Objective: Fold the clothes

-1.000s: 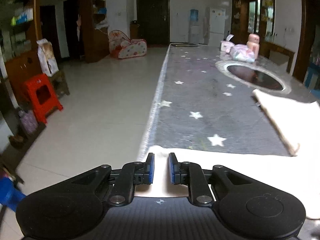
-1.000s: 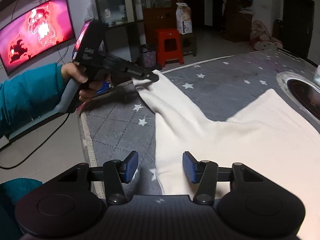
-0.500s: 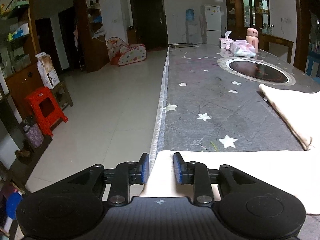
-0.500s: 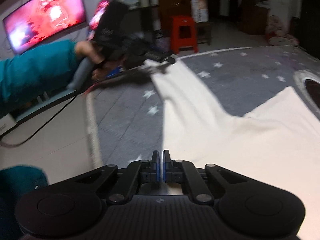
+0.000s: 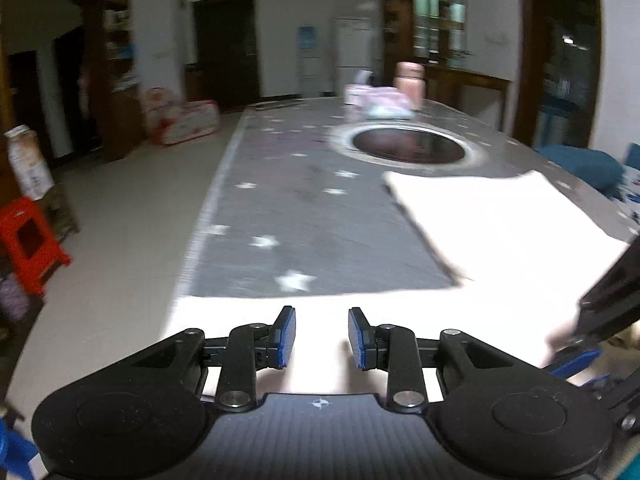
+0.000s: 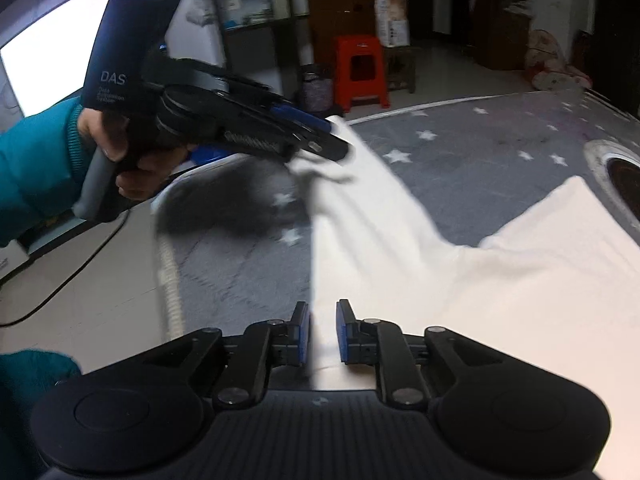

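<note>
A cream long-sleeved garment [image 6: 500,280] lies on the grey star-patterned table cover [image 6: 472,148]. In the left wrist view the cloth [image 5: 500,232] spreads right, with its sleeve end lying between the fingers of my left gripper [image 5: 321,338]. The jaws stand apart, so the left gripper is open. From the right wrist view the left gripper [image 6: 332,146] hovers at the sleeve tip, lifted off the table. My right gripper [image 6: 322,332] has the garment's edge between its blue pads, with a narrow gap showing.
A round inset hotplate [image 5: 408,148] sits mid-table, with pink boxes and a cup [image 5: 380,100] beyond it. The table's left edge [image 5: 208,208] drops to tiled floor. A red stool [image 5: 28,244] stands left. A lit screen [image 6: 60,40] is behind my left hand.
My left gripper's jaws opened wider and it lifted and swung right along the sleeve. My right gripper, shut half a second ago, has parted slightly and both views blur with motion.
</note>
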`<state>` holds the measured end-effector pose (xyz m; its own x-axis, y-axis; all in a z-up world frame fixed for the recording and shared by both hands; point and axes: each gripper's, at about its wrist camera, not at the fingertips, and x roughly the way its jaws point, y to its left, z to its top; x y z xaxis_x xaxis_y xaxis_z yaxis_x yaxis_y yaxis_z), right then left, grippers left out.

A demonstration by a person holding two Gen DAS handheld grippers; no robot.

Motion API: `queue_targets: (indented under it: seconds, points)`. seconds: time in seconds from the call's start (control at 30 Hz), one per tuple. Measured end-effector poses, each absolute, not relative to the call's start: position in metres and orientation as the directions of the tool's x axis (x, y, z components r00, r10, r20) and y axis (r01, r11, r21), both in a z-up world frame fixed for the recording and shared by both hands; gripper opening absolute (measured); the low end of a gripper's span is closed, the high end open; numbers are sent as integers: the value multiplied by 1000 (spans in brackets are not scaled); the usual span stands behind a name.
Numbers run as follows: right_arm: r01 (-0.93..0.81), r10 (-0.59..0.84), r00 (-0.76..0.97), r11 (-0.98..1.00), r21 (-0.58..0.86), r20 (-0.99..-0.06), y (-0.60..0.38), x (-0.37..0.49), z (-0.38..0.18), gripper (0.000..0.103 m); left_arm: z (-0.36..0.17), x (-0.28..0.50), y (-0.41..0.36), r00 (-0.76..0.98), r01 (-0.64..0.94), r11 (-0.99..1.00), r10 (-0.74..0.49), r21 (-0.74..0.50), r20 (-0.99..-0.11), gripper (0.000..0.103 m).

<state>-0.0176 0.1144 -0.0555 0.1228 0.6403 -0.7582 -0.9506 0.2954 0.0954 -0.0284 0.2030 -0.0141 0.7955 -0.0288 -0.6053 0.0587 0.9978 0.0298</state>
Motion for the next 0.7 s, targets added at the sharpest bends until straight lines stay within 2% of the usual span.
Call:
queue_targets:
  seconds: [0.13,0.23,0.43,0.5,0.63,0.67,0.7]
  points:
    - [-968,646,69,229,106,-760,113,-27,-54,19,-28,-37,188,768,110,992,-49,57,-638,28]
    - [-960,668,87,255,118,-739,108,-22,-49,21,-31,-50,189,782,114,989,-31,94,-623,29]
    - [-937,654,117,323,136,-747,109,-10,-55,25,-28,-51,209,774,1,993,76,122,-629,30]
    - [-947,653,101,294,128,-750,110,-16,-58,29,-28,-48,212,774,-11,993,84,120,-628,30]
    - [-958,667,89,261,121,-740,112,-24,-52,29,-28,-41,214,776,-25,992,97,124,-623,30]
    - [-955,674,100,272,120,-732,113,-21,-50,31,-30,-37,217,770,-31,992,100,120,-630,30]
    - [-952,680,112,283,119,-725,115,-18,-48,37,-32,-34,221,769,-39,993,102,113,-631,31]
